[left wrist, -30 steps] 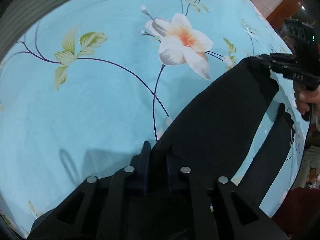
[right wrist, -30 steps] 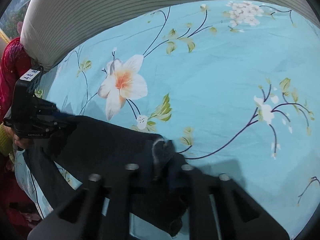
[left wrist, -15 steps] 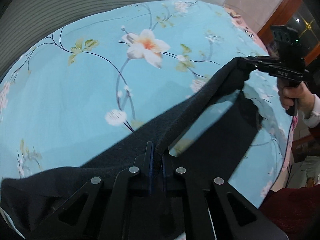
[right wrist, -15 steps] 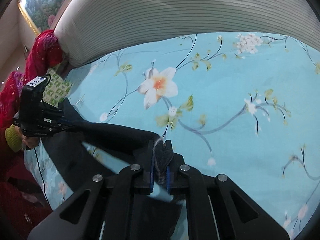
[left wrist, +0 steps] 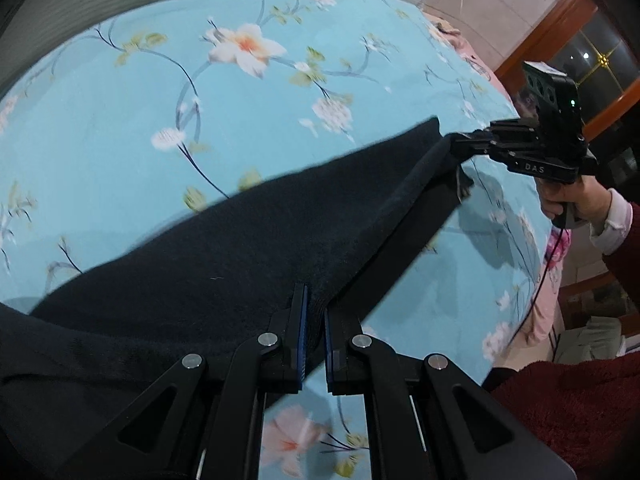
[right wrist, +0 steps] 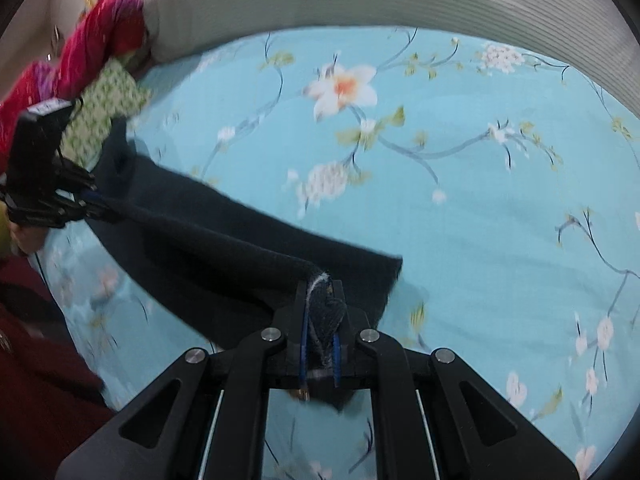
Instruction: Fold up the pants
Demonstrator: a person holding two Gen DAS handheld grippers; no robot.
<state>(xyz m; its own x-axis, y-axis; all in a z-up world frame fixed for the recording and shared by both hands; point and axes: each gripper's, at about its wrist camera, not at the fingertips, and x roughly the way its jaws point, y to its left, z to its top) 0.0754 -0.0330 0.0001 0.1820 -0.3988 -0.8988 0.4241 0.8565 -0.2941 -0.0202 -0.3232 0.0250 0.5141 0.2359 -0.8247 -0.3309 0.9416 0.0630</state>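
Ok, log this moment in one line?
left gripper: shut on black pants | right gripper: shut on pants | pants stretched above floral bedsheet

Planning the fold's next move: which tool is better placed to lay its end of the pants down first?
Probably the right tool: it grips the pants at the leg end, hanging close above the bedsheet. The left tool carries the bulkier part.

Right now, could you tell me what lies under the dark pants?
Under the pants, held by the left claw and right claw, lies the floral bedsheet. Anything beneath the cloth stays hidden.
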